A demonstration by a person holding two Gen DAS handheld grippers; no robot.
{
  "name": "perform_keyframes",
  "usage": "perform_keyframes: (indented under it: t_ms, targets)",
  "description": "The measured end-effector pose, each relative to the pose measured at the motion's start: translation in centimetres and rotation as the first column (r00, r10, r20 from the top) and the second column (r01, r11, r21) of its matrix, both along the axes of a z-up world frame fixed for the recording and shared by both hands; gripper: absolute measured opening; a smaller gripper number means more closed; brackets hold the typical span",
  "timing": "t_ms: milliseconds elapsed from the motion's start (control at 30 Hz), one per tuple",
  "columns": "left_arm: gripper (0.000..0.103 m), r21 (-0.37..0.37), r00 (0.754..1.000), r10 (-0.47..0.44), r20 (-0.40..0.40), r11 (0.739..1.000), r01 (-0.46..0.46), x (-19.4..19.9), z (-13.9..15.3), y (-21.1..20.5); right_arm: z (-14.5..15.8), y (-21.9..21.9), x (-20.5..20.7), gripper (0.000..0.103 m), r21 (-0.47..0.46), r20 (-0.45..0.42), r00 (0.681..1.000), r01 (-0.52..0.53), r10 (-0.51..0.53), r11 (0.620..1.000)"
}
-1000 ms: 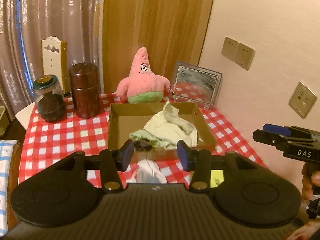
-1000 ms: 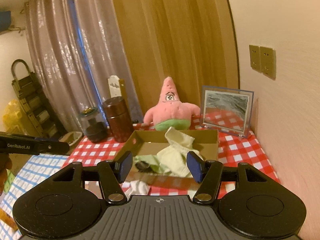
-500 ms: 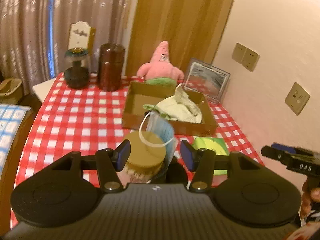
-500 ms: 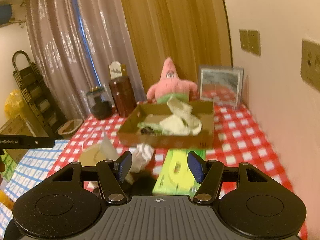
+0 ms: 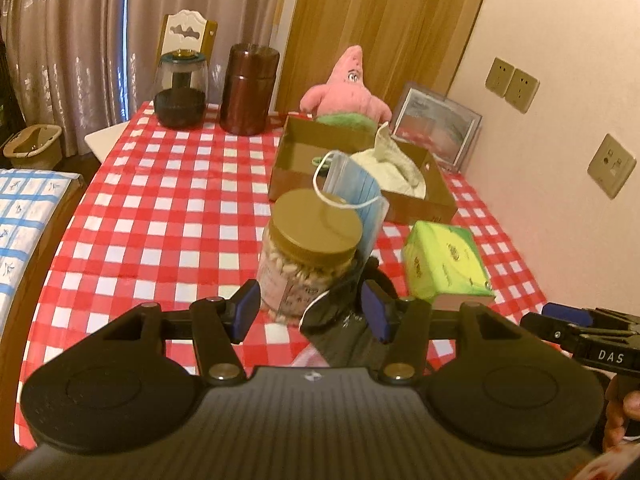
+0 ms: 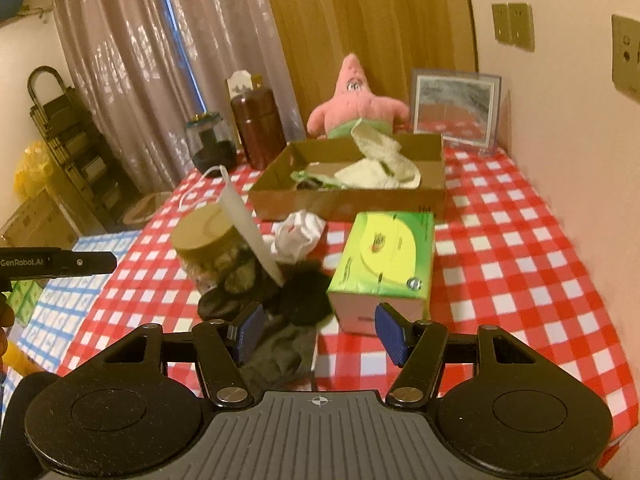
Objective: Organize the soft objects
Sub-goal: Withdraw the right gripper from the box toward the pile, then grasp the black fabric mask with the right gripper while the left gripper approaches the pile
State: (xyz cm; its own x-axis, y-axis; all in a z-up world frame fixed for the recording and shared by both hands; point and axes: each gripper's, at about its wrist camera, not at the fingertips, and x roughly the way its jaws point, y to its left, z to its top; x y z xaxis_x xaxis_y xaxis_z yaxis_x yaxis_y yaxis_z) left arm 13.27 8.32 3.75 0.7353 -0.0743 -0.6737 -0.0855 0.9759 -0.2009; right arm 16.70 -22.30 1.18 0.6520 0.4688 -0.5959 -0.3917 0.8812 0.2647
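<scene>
A brown cardboard box (image 5: 420, 200) (image 6: 348, 202) on the checked table holds pale cloths (image 5: 396, 168) (image 6: 380, 164). A blue face mask (image 5: 360, 196) (image 6: 248, 224) leans on a gold-lidded jar (image 5: 310, 248) (image 6: 208, 248). Dark socks (image 5: 344, 320) (image 6: 300, 300) lie in front of the jar, with a crumpled white cloth (image 6: 298, 234) behind them. A pink star plush (image 5: 346, 92) (image 6: 356, 100) sits behind the box. My left gripper (image 5: 310, 312) is open and empty over the socks. My right gripper (image 6: 318, 332) is open and empty, also above the socks.
A green tissue pack (image 5: 444, 260) (image 6: 386, 260) lies right of the socks. A brown canister (image 5: 248, 88), a glass jar (image 5: 180, 88) and a framed picture (image 5: 436, 126) stand at the back. The wall (image 5: 560, 160) runs along the right; a bed edge (image 5: 24, 216) is on the left.
Both grippers have pulled back from the box toward the table's near side. The jar, mask, socks and tissue pack have come into view. Both stay open.
</scene>
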Motion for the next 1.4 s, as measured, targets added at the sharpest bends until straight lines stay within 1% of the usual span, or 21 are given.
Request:
perform_keyframes:
  t_ms: [267, 533, 600, 667, 767, 967, 1033, 1233, 1333, 1400]
  targets:
    - [0.052, 0.005, 0.999, -0.004, -0.040, 1.000, 0.005, 0.2, -1.8, 0.1, -1.8, 1.1, 0.0, 0.062, -0.022, -0.045, 0.999, -0.028, 0.027, 0.999]
    - [0.055, 0.037, 0.997, -0.019, -0.074, 0.999, 0.022, 1.2, -3.5, 0.0, -4.6, 3.0, 0.9, 0.063, -0.042, -0.107, 0.992, -0.069, 0.064, 0.997]
    - [0.055, 0.044, 0.996, -0.024, -0.081, 0.999, 0.027, 1.6, -3.9, -0.1, -5.2, 3.6, 1.4, 0.067, -0.044, -0.118, 0.990, -0.079, 0.073, 0.996]
    - [0.056, 0.043, 0.996, -0.030, -0.089, 0.999, 0.034, 1.9, -4.3, -0.2, -5.8, 4.3, 1.7, 0.076, -0.046, -0.129, 0.988, -0.092, 0.086, 0.995]
    - [0.057, 0.036, 0.994, -0.040, -0.102, 0.998, 0.044, 2.4, -5.1, -0.5, -6.7, 5.3, 2.3, 0.081, -0.050, -0.142, 0.984, -0.112, 0.104, 0.992]
    - [0.061, 0.033, 0.988, -0.056, -0.145, 0.998, 0.062, 3.3, -6.8, -0.7, -8.6, 6.9, 3.6, 0.083, -0.065, -0.177, 0.977, -0.136, 0.123, 0.989]
    - [0.064, 0.038, 0.986, -0.052, -0.157, 0.998, 0.058, 3.4, -7.2, -0.6, -9.2, 7.5, 4.0, 0.083, -0.077, -0.181, 0.974, -0.151, 0.135, 0.986]
    - [0.065, 0.038, 0.982, -0.028, -0.186, 0.999, 0.036, 4.0, -8.3, 0.1, -10.7, 9.6, 4.6, 0.083, -0.133, -0.172, 0.967, -0.212, 0.189, 0.968]
    - [0.066, 0.036, 0.981, -0.028, -0.191, 0.999, 0.035, 4.3, -8.6, 0.3, -11.4, 10.4, 4.7, 0.083, -0.178, -0.161, 0.966, -0.229, 0.201, 0.957]
    - [0.066, 0.029, 0.981, -0.027, -0.193, 0.999, 0.033, 4.4, -8.7, 0.4, -11.8, 10.6, 4.9, 0.083, -0.189, -0.159, 0.967, -0.229, 0.200, 0.955]
